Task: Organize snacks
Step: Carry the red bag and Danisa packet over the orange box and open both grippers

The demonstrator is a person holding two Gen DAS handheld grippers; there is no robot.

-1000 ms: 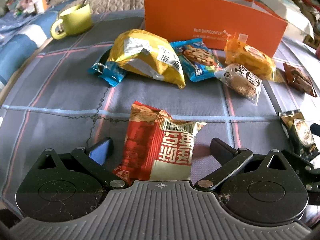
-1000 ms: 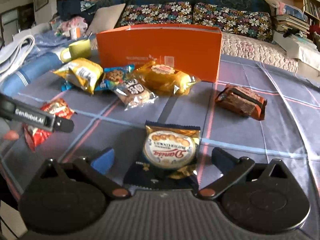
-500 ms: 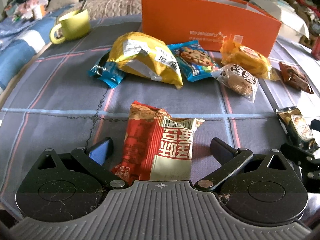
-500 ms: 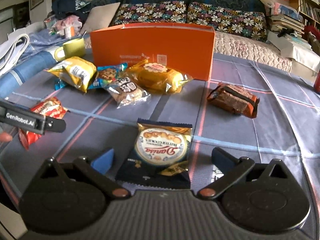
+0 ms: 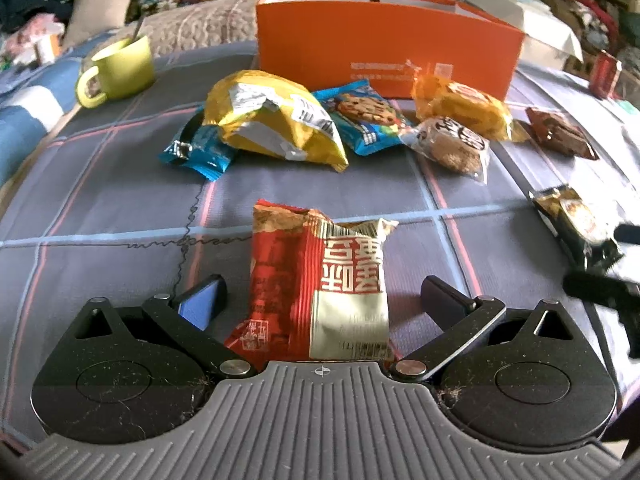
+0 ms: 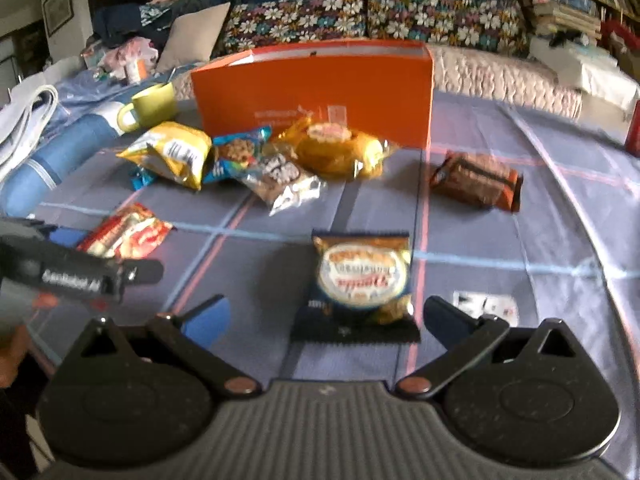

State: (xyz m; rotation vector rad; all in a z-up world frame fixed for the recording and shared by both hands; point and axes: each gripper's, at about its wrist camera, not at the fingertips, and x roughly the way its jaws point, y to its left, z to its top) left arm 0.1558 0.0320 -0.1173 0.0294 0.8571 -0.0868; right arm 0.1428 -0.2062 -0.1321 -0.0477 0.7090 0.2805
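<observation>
Both claws were spread wide and gripped nothing. A red snack packet [image 5: 316, 284] lay between the left gripper's [image 5: 320, 300] fingers, well in front of the orange box [image 5: 384, 44]. A dark cookie packet [image 6: 360, 280] lay between the right gripper's [image 6: 326, 316] fingers, also before the box.

Both wrist cams sit low over the cloth, facing the orange box [image 5: 384, 52] [image 6: 316, 88]. Left one's closer. Both catch the snack pile in front of it.
</observation>
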